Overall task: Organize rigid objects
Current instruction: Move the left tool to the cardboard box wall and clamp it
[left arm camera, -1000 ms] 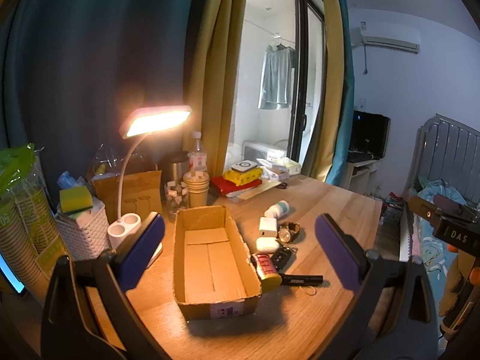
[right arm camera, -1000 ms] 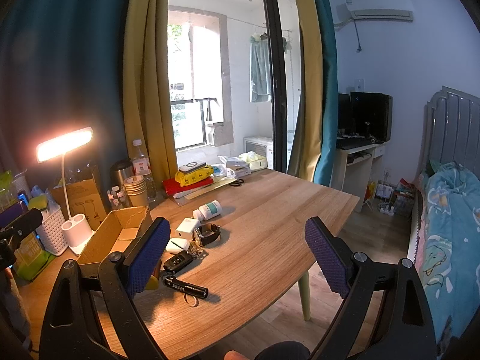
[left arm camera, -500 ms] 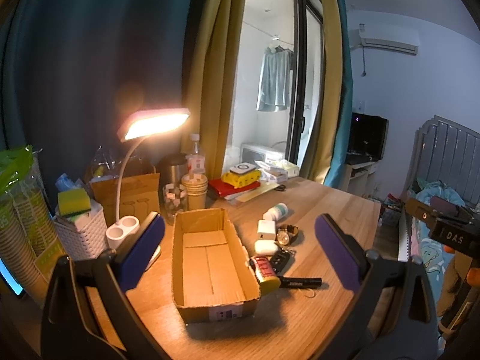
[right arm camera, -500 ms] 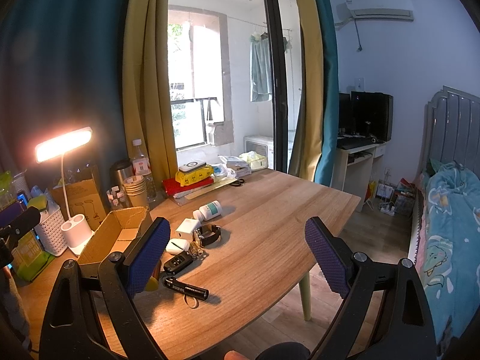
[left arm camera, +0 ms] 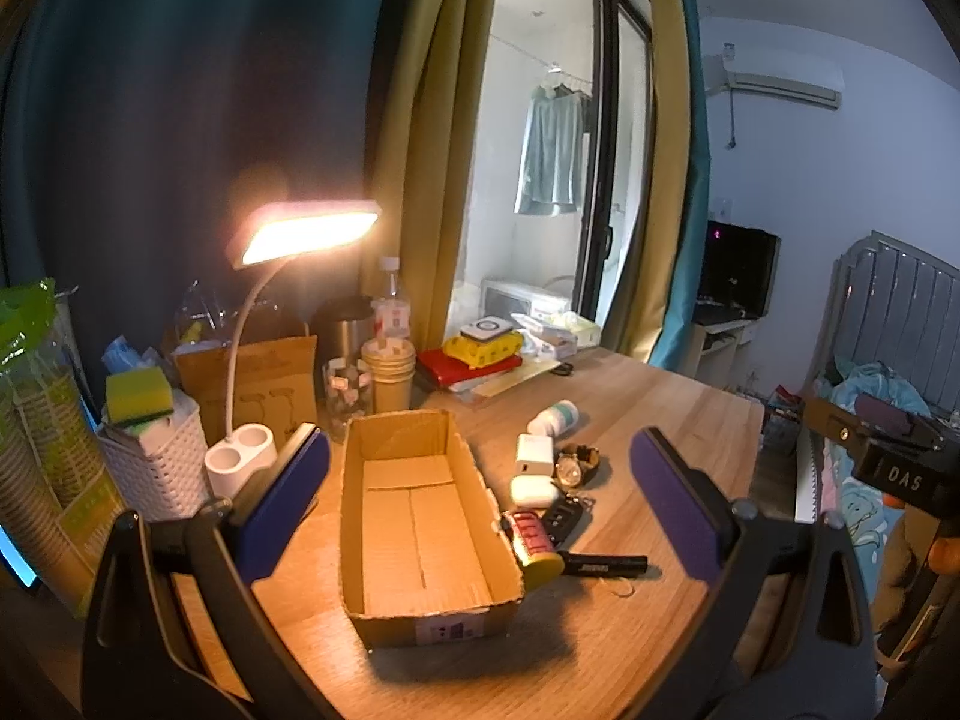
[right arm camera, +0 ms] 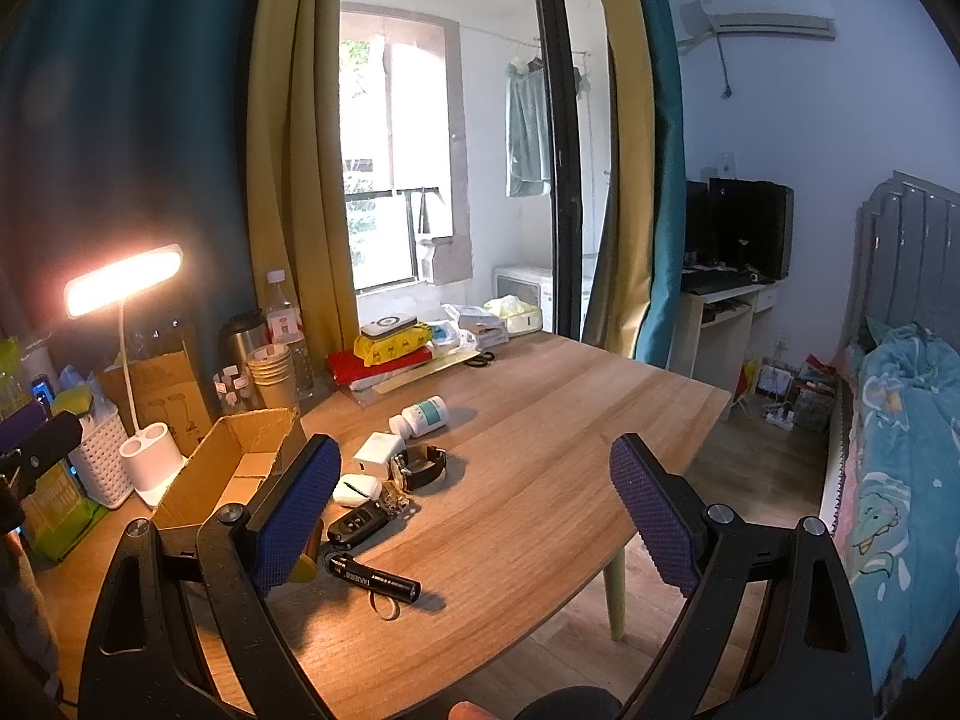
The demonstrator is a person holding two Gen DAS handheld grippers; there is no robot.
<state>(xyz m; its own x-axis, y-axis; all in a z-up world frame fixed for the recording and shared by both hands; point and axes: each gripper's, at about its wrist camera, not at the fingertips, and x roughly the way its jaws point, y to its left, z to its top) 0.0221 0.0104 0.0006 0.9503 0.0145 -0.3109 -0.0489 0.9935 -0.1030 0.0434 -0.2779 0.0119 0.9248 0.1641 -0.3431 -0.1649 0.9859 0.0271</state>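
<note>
Home bedroom — bed [right arm camera: 900,420], curtains [right arm camera: 294,150], desk lamp [left arm camera: 306,231]

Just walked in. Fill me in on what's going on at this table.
A person holds a hand-held gripper in each hand above a wooden table. The left hand-held gripper and the right hand-held gripper are both open and hold nothing. The cardboard box is empty. Beside it lie a flashlight, car key, watch, charger and pill bottle, none packed yet.

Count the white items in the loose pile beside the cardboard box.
3: the pill bottle farthest back, the charger block in front of it, and the earbud case nearer still. Others could hide behind the cardboard box.
</note>
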